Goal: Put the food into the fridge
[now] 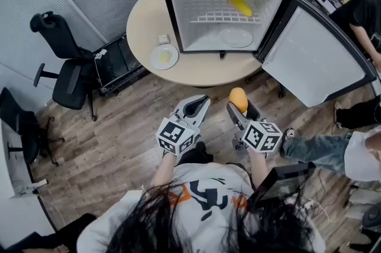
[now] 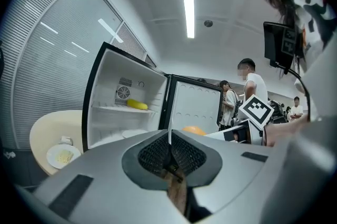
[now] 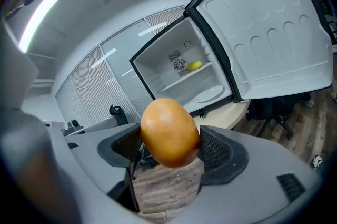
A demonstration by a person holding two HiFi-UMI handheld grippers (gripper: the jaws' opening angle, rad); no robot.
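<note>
Fruit (image 3: pixel 168 132) is clamped in the right gripper (image 1: pixel 239 109), well short of the open fridge (image 1: pixel 178 13); the left gripper (image 2: pixel 169 136) is closed, empty. Grip should be kept firm and the fruit carried level onto the shelf (image 1: pixel 208 18).

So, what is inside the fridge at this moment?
In the fridge, one yellow food item lies on the wire shelf; below it, a white plate sits on the floor. The shelf part behind the food is covered.
</note>
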